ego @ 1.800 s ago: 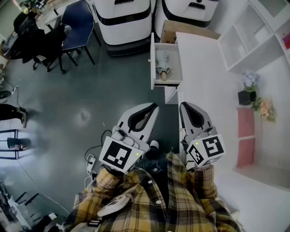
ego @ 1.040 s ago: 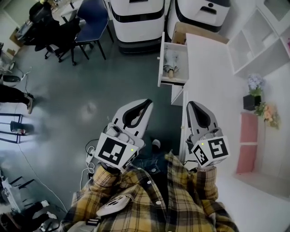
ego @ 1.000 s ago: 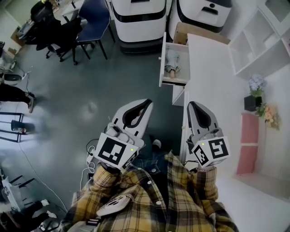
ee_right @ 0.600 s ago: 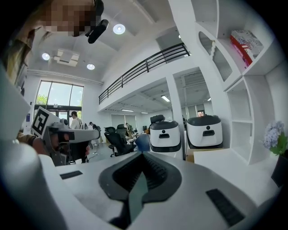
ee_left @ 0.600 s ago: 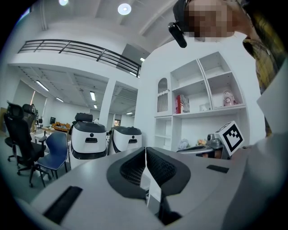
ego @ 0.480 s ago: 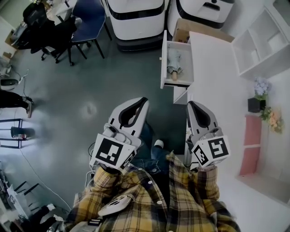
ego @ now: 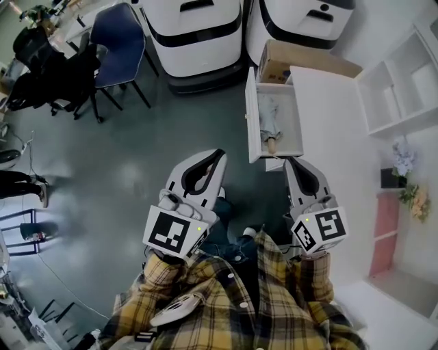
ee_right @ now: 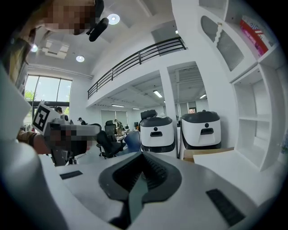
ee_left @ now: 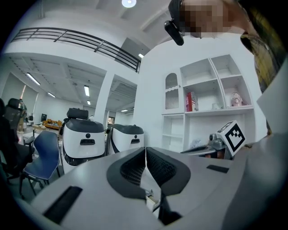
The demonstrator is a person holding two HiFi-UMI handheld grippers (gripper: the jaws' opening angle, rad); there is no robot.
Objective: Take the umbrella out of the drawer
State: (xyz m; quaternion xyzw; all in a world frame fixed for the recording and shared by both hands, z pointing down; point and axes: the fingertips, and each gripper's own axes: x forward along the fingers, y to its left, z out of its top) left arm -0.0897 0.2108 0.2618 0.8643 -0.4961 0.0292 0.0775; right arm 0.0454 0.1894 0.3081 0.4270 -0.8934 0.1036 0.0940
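In the head view a white drawer (ego: 250, 109) stands pulled out of the white desk (ego: 328, 123). Inside it lies a pale folded umbrella (ego: 268, 122) with a wooden handle toward me. My left gripper (ego: 217, 156) hangs over the grey floor, left of the drawer and short of it. My right gripper (ego: 291, 163) points at the drawer's near end, just below it. Both are shut with nothing in them; the left gripper (ee_left: 145, 150) and right gripper (ee_right: 143, 156) views show their pads closed together. The umbrella is not seen in either gripper view.
Two large white machines (ego: 195, 31) (ego: 304, 17) stand beyond the drawer, with a cardboard box (ego: 287, 60) beside the desk. A blue chair (ego: 116, 34) and black chairs (ego: 51, 72) are at far left. White shelves (ego: 404, 75) and flowers (ego: 404, 160) line the right.
The person has stepped toward the desk. Both grippers have come forward together, and the open drawer now lies close ahead of the right gripper's tip. Both stay shut.
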